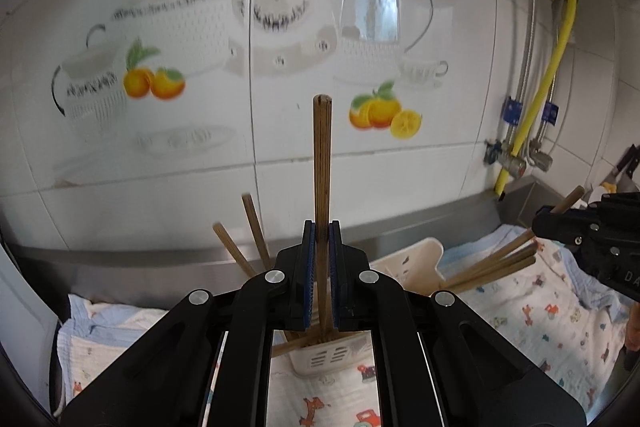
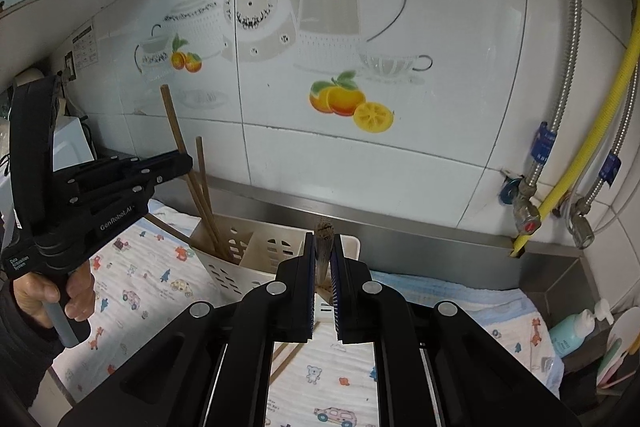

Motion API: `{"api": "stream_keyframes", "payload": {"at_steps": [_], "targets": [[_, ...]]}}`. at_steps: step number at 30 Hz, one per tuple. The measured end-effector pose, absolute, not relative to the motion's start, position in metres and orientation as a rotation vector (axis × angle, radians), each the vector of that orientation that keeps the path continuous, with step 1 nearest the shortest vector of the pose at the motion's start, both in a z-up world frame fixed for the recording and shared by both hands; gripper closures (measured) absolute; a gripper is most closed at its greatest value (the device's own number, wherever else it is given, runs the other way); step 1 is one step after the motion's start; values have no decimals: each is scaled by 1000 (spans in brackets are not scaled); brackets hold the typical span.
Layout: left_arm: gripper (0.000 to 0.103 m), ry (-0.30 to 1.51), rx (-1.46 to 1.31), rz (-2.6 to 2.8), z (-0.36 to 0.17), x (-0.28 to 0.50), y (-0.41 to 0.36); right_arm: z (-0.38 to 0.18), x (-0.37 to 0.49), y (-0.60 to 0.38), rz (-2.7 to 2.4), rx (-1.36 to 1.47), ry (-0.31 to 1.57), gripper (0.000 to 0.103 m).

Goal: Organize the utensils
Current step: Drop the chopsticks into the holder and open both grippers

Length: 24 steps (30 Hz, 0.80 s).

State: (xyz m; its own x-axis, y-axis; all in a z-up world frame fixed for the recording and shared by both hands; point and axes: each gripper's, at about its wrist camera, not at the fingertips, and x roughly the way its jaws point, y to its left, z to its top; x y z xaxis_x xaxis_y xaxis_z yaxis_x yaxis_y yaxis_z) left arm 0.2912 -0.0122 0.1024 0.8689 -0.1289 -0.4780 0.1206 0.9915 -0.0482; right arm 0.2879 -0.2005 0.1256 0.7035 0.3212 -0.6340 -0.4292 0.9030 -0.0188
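A white tiled wall (image 1: 280,167) carries printed decals of a teapot (image 2: 332,15), a cup (image 2: 394,63) and oranges (image 1: 384,111). A yellow hose (image 1: 548,67) runs down the wall beside braided metal hoses (image 2: 560,87) to valves (image 2: 528,217) above a steel ledge (image 2: 400,223). A white cloth (image 2: 132,291) printed with small cartoon cars and animals covers the surface, and a pale blue pump bottle (image 2: 576,331) stands at the far right corner.

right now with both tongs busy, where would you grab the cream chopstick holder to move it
Probably pinch the cream holder's near wall at its top rim, coming straight down from above: it stands upright and open-topped, with thin slotted walls. Avoid the left corner, where chopsticks lean out.
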Motion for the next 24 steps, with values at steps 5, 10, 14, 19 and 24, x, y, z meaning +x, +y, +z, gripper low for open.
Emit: {"api": "stream_keyframes", "payload": {"at_steps": [5,10,14,19,24], "targets": [[97,537,-33,-130,91,297,-9,115,293,-197,416,-173,691,96],[95,537,-45,-144,91,295,-9,108,297,-196,417,-170,705,96],[93,528,-48,-152,96,289,-9,109,297,-197,416,-165,700,95],[74,491,-44,-153,107,274,-7,117,290,-201,411,-147,677,89],[73,461,-42,-153,117,255,-5,127,274,-207,403,-133,645,88]]}}
